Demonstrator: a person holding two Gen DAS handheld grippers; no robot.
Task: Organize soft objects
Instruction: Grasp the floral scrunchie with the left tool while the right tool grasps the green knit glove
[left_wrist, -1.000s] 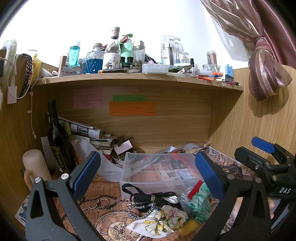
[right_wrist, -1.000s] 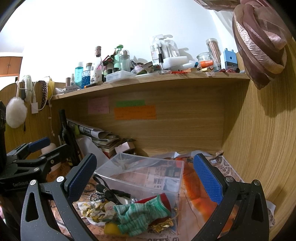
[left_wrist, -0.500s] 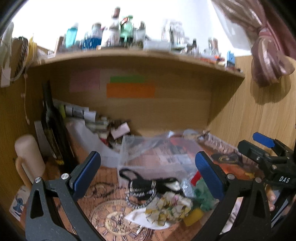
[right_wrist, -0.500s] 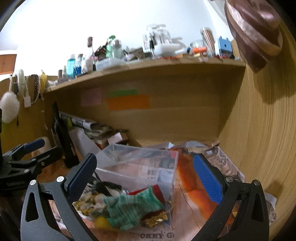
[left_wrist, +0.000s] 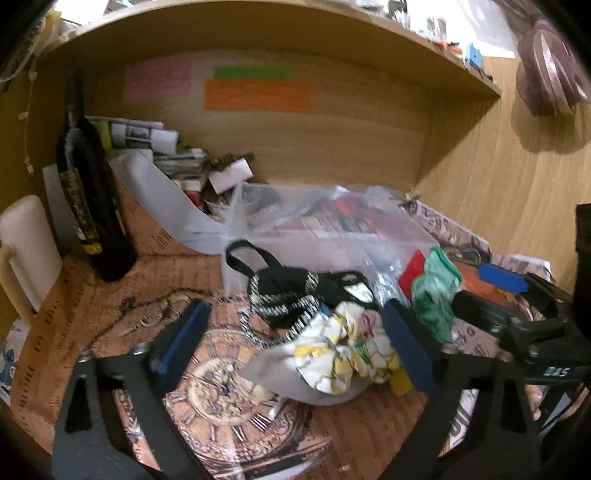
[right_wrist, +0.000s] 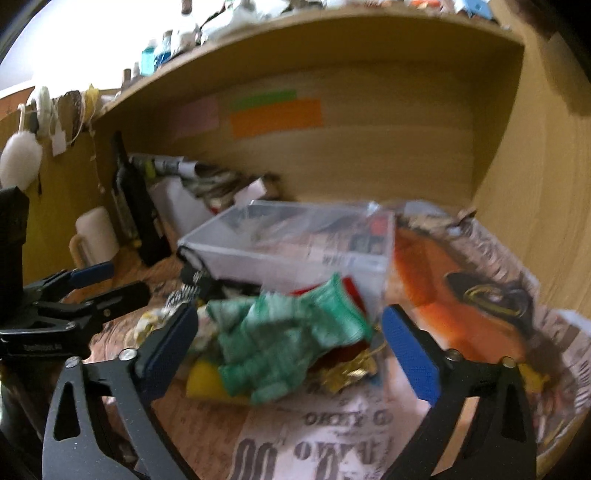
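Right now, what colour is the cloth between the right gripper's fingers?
Green with pale stripes, clearest in the right wrist view.

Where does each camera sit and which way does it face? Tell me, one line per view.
Left wrist: on the left gripper, facing the floral cloth; the right gripper shows at right.
Right wrist: on the right gripper, facing the green cloth; the left gripper shows at left.
Shared: the clear box, dark bottle and orange note.
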